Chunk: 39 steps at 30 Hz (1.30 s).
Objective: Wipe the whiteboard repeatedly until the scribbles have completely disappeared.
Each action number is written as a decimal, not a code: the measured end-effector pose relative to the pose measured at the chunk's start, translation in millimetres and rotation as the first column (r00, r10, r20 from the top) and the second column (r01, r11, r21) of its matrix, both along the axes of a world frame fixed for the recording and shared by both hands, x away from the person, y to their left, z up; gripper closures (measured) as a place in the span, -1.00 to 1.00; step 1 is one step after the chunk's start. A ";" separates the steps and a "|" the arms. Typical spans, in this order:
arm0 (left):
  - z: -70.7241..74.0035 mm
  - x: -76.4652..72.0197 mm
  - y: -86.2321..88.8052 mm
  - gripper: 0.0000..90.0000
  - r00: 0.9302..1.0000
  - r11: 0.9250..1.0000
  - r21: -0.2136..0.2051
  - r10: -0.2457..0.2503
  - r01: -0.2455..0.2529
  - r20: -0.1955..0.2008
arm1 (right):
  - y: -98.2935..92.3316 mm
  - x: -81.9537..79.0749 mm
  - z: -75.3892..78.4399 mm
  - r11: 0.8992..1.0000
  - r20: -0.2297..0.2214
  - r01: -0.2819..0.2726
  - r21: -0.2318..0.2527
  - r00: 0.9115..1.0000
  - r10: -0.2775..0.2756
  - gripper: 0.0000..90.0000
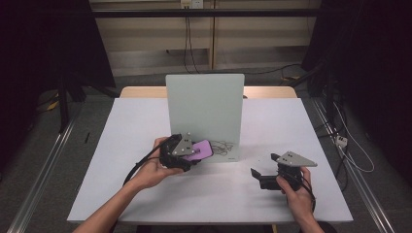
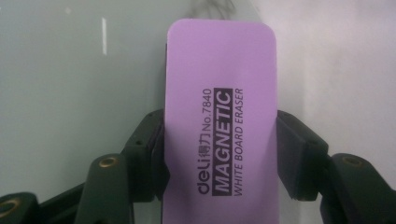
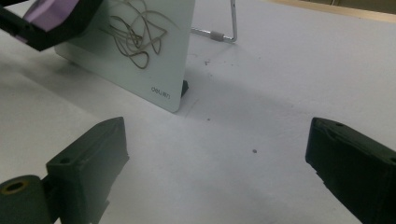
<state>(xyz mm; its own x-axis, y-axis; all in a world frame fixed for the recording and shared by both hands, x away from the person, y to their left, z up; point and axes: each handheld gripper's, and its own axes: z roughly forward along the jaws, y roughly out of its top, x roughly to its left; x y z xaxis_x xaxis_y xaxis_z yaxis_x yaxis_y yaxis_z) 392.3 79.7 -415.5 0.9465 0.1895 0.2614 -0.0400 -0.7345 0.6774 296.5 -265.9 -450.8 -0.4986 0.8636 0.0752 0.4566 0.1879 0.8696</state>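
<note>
Left gripper (image 2: pixel 219 140): jaws clamped on the long sides of a purple eraser (image 2: pixel 219 121), pads pressing both edges, label facing the camera. The eraser's far end sits at the lower part of the whiteboard (image 1: pixel 204 114), close beside the scribble (image 1: pixel 222 145); whether the felt face touches the board cannot be told.

Right gripper (image 3: pixel 215 163): jaws wide apart, nothing between them, resting low over the table (image 1: pixel 272 194), well apart from the board's right edge.

Step in hand, as judged: the eraser is gripped and brought up to the board, and the marks are not yet wiped. The next move calls for pressing the eraser flat against the board and sweeping it across the scribble. The board stands on a light wire prop, so pressure may tip or slide it; the free gripper could steady it.

View differences: the left gripper view gives the grip and the eraser's printed label, but barely any of the scribble. The right gripper view gives the scribble in full, the maker's mark at the board's corner and the prop behind. The high view gives both hands and the spacing between them.
</note>
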 end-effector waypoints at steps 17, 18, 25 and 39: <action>0.6 0.3 -17.9 -0.08 1.000 0.999 0.030 -0.031 0.031 0.000 | 0.1 1.9 -1.0 1.000 -0.003 -0.004 -0.004 1.000 0.004 -0.88; 5.2 2.3 -16.5 -0.08 1.000 1.000 0.014 -0.024 0.024 0.001 | 0.2 2.0 -1.0 1.000 -0.003 -0.004 -0.004 1.000 0.004 -0.88; 30.2 10.6 -9.9 -0.09 0.999 0.999 -0.049 0.016 -0.014 0.038 | 1.0 2.3 -1.1 1.000 -0.008 -0.004 -0.003 1.000 0.004 -0.88; -5.6 -1.1 -17.4 -0.09 0.999 0.997 0.062 -0.044 0.045 -0.022 | -0.4 1.4 -0.7 1.000 0.001 -0.004 -0.004 1.000 0.004 -0.88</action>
